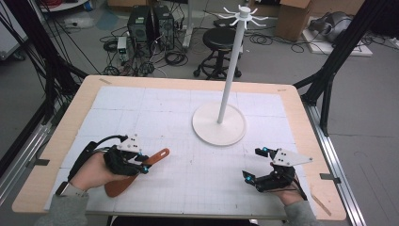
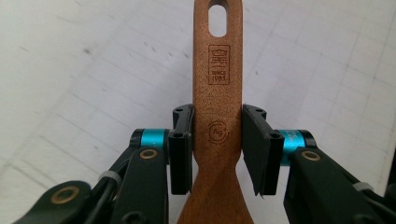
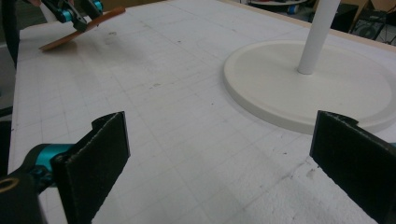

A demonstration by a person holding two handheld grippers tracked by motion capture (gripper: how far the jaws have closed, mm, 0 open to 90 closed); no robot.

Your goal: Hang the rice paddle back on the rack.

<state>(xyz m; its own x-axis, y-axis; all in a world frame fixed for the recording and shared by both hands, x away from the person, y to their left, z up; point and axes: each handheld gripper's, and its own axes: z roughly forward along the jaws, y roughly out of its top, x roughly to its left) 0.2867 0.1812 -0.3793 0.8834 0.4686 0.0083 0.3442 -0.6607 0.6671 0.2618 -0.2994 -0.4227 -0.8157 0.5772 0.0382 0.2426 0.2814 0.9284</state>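
Left claw [image 2: 217, 140] on wooden spatula [image 2: 217, 93] — handle up-right, blade toward person.

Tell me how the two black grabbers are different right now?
The left gripper is shut on the wooden spatula, pads pressing its handle; the right gripper stands wide open, with nothing between its jaws. In the high view the left gripper sits at the mat's left, the right gripper at its right, nearer the white stand. Both have black jaws with teal joints, each held in one hand.
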